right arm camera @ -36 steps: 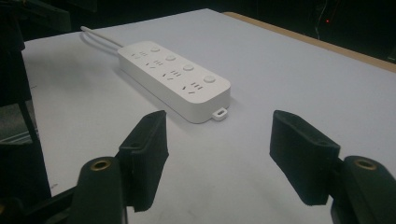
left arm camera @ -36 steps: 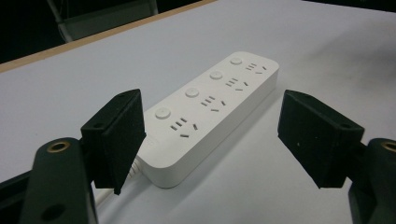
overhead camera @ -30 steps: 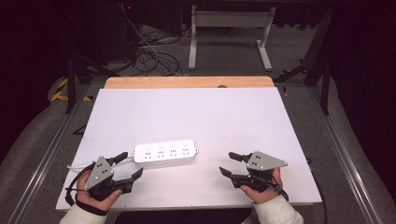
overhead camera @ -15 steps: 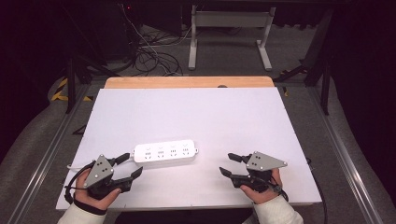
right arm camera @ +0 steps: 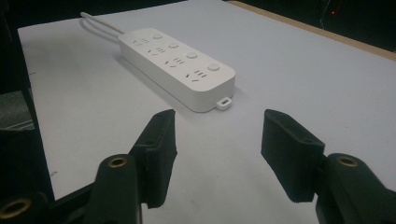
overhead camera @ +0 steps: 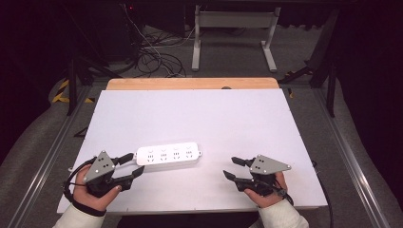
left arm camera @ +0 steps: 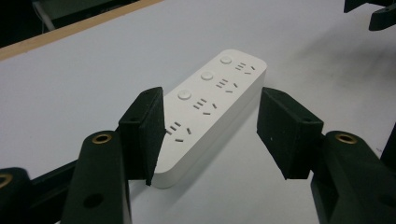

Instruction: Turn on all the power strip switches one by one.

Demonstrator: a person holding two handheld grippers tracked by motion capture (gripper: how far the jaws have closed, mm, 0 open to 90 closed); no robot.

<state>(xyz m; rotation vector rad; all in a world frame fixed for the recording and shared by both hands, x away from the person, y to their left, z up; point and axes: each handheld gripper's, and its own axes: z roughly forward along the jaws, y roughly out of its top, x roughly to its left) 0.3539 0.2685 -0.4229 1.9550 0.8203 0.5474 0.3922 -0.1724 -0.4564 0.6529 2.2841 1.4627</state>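
While its jaws have been closing, the left tool (left arm camera: 210,135) straddles the power strip (left arm camera: 205,109) (not yet pinching it).

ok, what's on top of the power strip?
The power strip carries four round buttons, each beside a socket, with nothing resting on it. The left gripper straddles its near end, jaws just closing, one pad hiding that edge. Its underside lies against the white table, unseen.
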